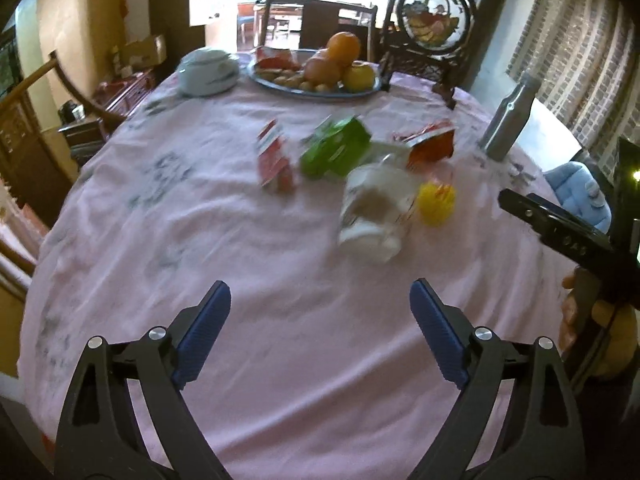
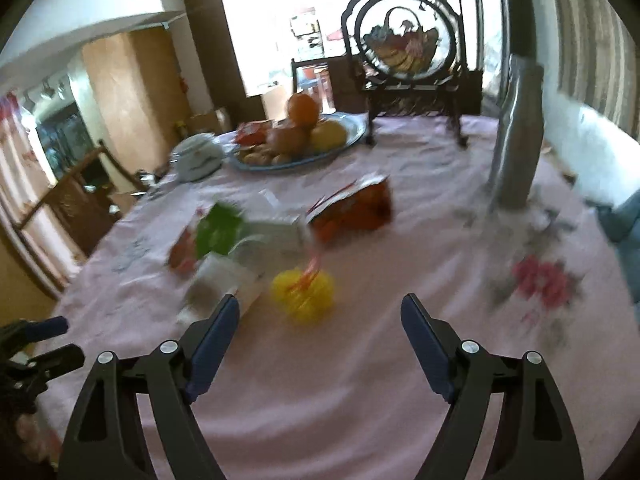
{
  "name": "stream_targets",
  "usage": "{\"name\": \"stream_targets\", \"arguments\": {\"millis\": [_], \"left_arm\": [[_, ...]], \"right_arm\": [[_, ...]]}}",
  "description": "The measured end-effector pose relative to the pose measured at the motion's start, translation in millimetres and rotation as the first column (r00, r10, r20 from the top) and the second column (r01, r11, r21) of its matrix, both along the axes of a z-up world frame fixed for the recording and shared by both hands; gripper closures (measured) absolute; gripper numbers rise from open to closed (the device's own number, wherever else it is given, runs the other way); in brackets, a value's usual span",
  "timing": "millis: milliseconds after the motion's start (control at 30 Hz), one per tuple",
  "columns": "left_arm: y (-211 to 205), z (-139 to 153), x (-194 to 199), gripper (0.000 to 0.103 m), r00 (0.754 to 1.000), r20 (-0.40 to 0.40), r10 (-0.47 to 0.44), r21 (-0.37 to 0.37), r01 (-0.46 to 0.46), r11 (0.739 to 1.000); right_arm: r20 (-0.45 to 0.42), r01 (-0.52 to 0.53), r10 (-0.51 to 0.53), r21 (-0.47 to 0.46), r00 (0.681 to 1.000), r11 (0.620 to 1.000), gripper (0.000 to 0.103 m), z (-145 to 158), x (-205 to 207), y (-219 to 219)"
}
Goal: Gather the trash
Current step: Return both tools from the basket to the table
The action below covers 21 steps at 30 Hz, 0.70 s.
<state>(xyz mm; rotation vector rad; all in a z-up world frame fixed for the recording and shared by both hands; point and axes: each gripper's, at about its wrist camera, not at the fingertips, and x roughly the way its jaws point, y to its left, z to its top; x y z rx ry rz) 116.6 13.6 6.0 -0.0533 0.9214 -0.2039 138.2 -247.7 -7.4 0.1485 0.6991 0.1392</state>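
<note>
- Left wrist view: left gripper (image 1: pixel 320 300) hangs over bare pink tablecloth (image 1: pixel 160 240), jaws spread wide, nothing between them.
- Trash sits in a loose cluster past mid-table: red-and-white wrapper (image 1: pixel 274 156), green carton (image 1: pixel 336 146) just beside it, orange-red packet (image 1: pixel 434 144) further right, a white paper cup (image 1: pixel 376 212) on its side nearest the gripper, a small yellow piece (image 1: pixel 436 204) touching or nearly touching the cup.
- Behind the cluster, not trash by my reading: fruit plate (image 1: pixel 280 82), white lidded bowl (image 1: pixel 206 72), framed ornament (image 1: pixel 436 20), grey bottle (image 1: pixel 508 120) at right.
- The right gripper's arm and the hand (image 1: pixel 580 312) holding it show at the right edge.
- Right wrist view: right gripper (image 2: pixel 320 324) also spread and empty, aimed over the cloth with the yellow piece (image 2: pixel 304 292) just ahead, slightly left of centre.
- Cup (image 2: pixel 224 280) lies just beyond the left finger; green carton (image 2: pixel 220 228) and orange-red packet (image 2: pixel 352 208) further back. This view is smeared, so what the yellow piece is I can't say for sure; possibly a crumpled net or wrapper.
- Grey bottle (image 2: pixel 516 140) stands upright to the right, well apart from the trash.
- Step in hand, as I judge it: closing in on the first pickups.
- To do it well: take the nearest items first, cup for the left, yellow piece for the right; centre each between the jaws before closing; come down low enough to catch flat wrappers without bunching the cloth; keep clear of the bottle and the fruit plate.
</note>
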Motion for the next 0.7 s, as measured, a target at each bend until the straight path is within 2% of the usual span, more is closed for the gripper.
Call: {"name": "stream_targets", "arguments": {"millis": [133, 367, 700], "left_arm": [[-16, -20, 19, 0.015, 0.999, -0.052, -0.016, -0.003, 0.016, 1.000], [-12, -54, 30, 0.015, 0.989, -0.147, -0.012, 0.022, 0.015, 1.000], [-6, -62, 31, 0.015, 0.984, -0.175, -0.014, 0.016, 0.017, 1.000]], "right_arm": [[-0.047, 0.020, -0.021, -0.020, 0.999, 1.000, 0.021, -14, 23, -5], [-0.152, 0.019, -0.027, -0.052, 0.988, 0.998, 0.021, -47, 45, -3], [-0.196, -0.092, 0.059, -0.164, 0.979, 0.982, 0.024, -60, 73, 38]]}}
